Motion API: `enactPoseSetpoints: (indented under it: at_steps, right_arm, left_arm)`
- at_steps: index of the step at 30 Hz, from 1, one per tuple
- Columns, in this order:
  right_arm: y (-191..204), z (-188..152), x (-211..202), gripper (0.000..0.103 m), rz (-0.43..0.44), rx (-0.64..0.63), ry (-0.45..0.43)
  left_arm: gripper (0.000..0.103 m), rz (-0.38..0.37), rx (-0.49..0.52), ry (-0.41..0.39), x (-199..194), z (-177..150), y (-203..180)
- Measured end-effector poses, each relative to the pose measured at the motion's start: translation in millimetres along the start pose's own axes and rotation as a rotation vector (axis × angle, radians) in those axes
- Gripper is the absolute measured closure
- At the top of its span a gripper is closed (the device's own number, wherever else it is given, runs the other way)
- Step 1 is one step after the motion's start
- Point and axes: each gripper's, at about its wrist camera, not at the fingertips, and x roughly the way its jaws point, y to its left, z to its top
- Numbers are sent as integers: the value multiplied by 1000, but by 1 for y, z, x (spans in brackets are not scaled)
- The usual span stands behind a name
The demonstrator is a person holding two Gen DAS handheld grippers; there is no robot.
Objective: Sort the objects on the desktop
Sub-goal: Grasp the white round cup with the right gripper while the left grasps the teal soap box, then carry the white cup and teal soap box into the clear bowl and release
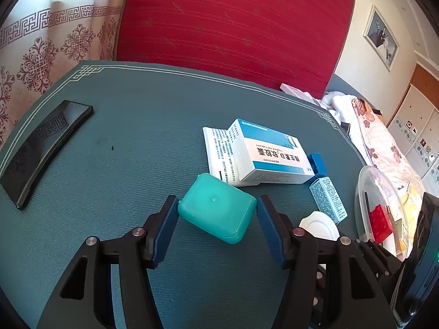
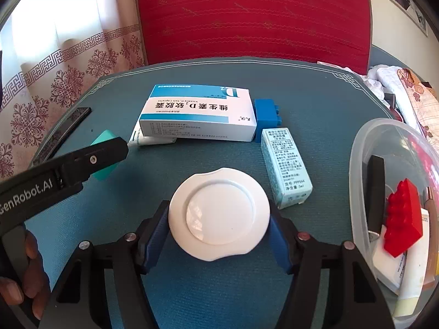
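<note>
**Q:** What does each tool hold?

**A:** The left gripper [image 1: 218,213] brackets the teal case [image 1: 218,208], one blue pad at each end. The pads appear to touch it, though whether they bear on it firmly cannot be told. The case lies on the desk mat [image 1: 137,137], towards the near edge and just in front of the vitamin D box [image 1: 270,155]. The right gripper [image 2: 219,224] brackets the white round lid [image 2: 219,213] in the same way, its fingers set wide and meeting the rim at both sides. The lid also lies near the desk's near edge.

**Q:** Where do the remaining items stand?

**A:** The vitamin D box rests partly on a folded leaflet [image 1: 216,150] at mid-desk, and a blue brick [image 2: 266,116] touches its right end. A small pale carton [image 2: 285,167] lies just nearer than the brick. A black phone [image 1: 41,148] lies well apart, near the left edge. The clear tub [image 2: 365,148], at the right edge, already contains a red brick [image 2: 402,219] and some paper packets.

**Q:** Which step is in hand?

**A:** Judged from this arrangement, sorting is partly done and both tools are at the grasp stage. The next move probably calls for confirming each grip and lifting clear. The lid would likely go to the tub, which lies close to it. The case's destination is not evident.
</note>
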Motion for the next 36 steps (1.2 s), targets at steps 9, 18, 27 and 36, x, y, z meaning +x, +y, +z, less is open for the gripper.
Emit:
enactPoseSetpoints:
  at_steps: [9, 18, 27, 36]
  right_arm:
    - [-2, -12, -33, 33, 11, 15, -38]
    - [-25, -12, -69, 33, -41, 69, -103]
    - [-73, -13, -101, 33, -143, 158, -172]
    - [-119, -3, -110, 33, -261, 232, -216]
  left_arm:
    - [41, -29, 10, -5, -7, -2, -11]
    - [41, -51, 49, -9, -12, -7, -31]
    - [41, -64, 86, -10, -14, -12, -48]
    - [41, -82, 110, -10, -16, -15, -57]
